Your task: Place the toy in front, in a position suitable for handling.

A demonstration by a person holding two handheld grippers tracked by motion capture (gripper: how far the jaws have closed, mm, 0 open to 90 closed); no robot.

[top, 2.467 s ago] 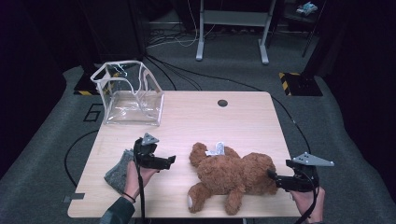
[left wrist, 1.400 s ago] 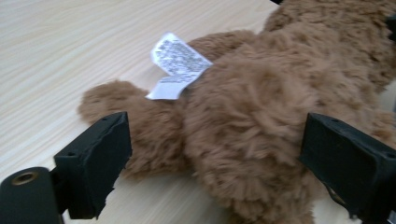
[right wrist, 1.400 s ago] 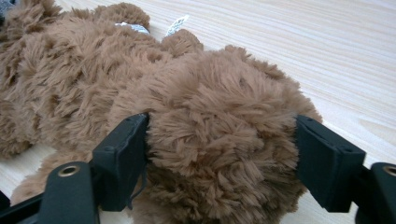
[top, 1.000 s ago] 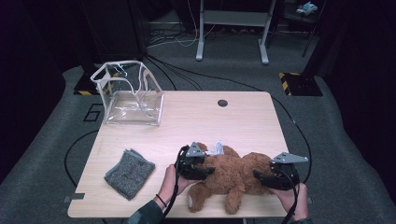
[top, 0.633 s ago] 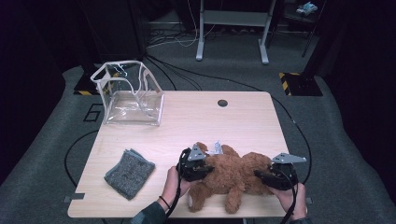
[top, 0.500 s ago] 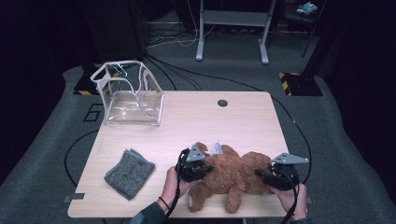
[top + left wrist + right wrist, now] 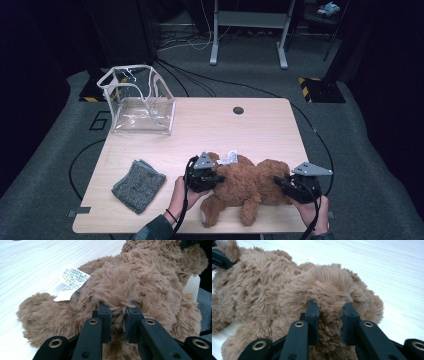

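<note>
Left gripper (image 7: 117, 315): jaws have just been closing and now pinch a tuft of plush on the bear (image 7: 130, 285), fur bulging between the pads. Right gripper (image 7: 329, 315): jaws likewise have just been closing and are clamped on a fold of fur at the bear's opposite end. Grips at both ends suggest a two-handed lift: the toy is long and limp, and one hold would let it sag.

In the high view the left gripper (image 7: 204, 176) sits at the bear's left end, by the white tag (image 7: 231, 157); the right gripper (image 7: 299, 184) sits at its right end. The bear (image 7: 247, 182) lies flat near the near edge of the table (image 7: 260, 125), right of centre, limbs splayed toward the person.

A grey cloth (image 7: 138, 185) lies at near left, well apart from the bear. A clear bag (image 7: 137, 102) stands open-topped at far left; judged the likely destination, since its mouth faces up and nothing blocks the way.
</note>
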